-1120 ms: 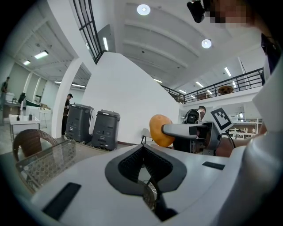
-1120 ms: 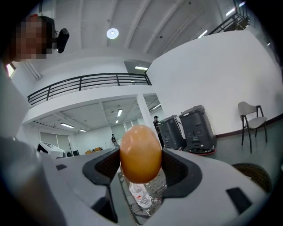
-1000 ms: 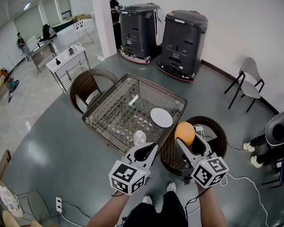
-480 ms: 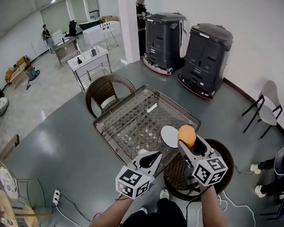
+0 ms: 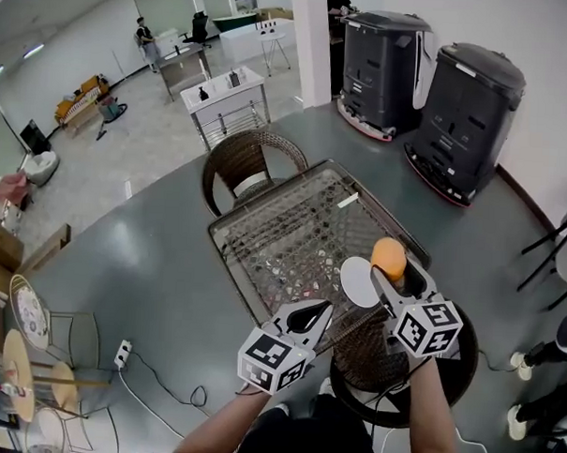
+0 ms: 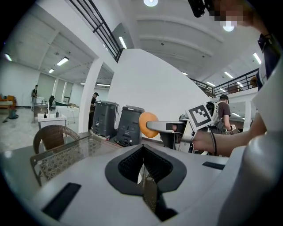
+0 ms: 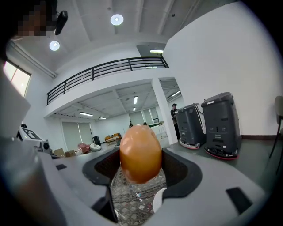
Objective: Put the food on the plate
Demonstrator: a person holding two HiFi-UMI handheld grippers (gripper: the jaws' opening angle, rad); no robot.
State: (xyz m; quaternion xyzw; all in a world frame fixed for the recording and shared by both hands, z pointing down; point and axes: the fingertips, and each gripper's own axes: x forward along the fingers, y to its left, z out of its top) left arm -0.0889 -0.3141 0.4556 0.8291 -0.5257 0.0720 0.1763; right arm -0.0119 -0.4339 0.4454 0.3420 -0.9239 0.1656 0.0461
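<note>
Jaws of the right gripper (image 5: 391,270) clamp the orange egg (image 5: 389,256), carried in the past second from over the wicker chair (image 5: 361,351) at lower right to just right of the white plate (image 5: 359,282) on the glass table (image 5: 264,234); only lowering and release appear to remain. Seen in the right gripper view, the egg stands upright, long axis vertical, narrower end up; the left gripper (image 6: 143,172), at lower centre, is closed on nothing
</note>
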